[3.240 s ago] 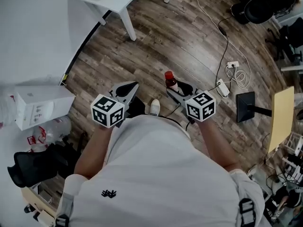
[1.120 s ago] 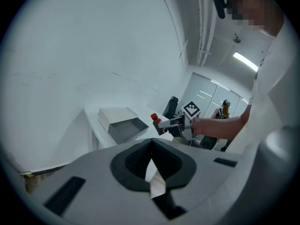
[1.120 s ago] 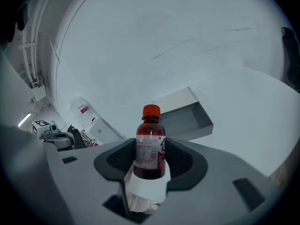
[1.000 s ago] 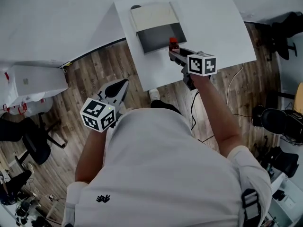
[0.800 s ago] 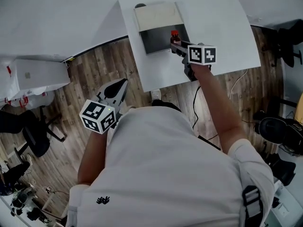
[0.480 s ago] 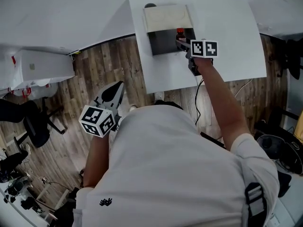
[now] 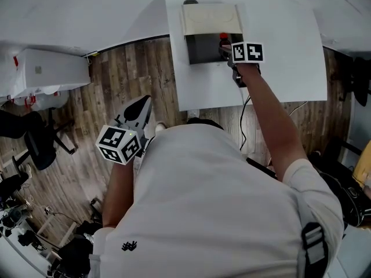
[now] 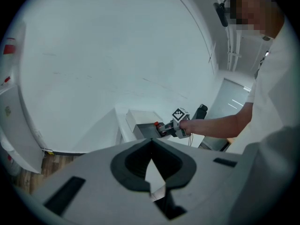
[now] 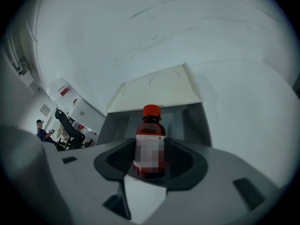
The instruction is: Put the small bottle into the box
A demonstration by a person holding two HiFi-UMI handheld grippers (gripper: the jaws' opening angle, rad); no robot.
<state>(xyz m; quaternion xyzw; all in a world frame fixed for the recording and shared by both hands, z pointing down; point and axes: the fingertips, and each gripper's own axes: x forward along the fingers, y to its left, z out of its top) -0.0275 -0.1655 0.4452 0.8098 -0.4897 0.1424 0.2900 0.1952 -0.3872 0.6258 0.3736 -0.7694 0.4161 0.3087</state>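
Right arm has reached forward since a second ago: the right tongs [image 7: 225,46] were short of the box front then and now sit at its opening. 3.2 s ago the person was turned away over the wooden plank floor [image 7: 116,74] with no bench in reach. The right tongs are still clamped on the small brown glass bottle with red cap [image 9: 150,142], which stands upright with its body between the dark pads. In the head view the bottle's cap shows over the right side of the dark inside of the open grey box [image 7: 203,48], near the right wall. The cream flip-back lid [image 7: 211,19] lies open behind it. The box sits on the white rectangular bench [image 7: 278,57], toward the far edge. In the right gripper view the box's grey walls [image 9: 187,121] rise behind and beside the bottle, so it is at or just inside the mouth. Can't tell if its base touches the box floor. The left tongs [image 8: 151,146] have stayed low by the person's side over the floor, tips together with nothing between them, and take no part. So the carry looks finished and the placing is under way but not done, since the bottle is not released. Likely still to do: lower it, part the tongs and back out without tipping it against the right wall.
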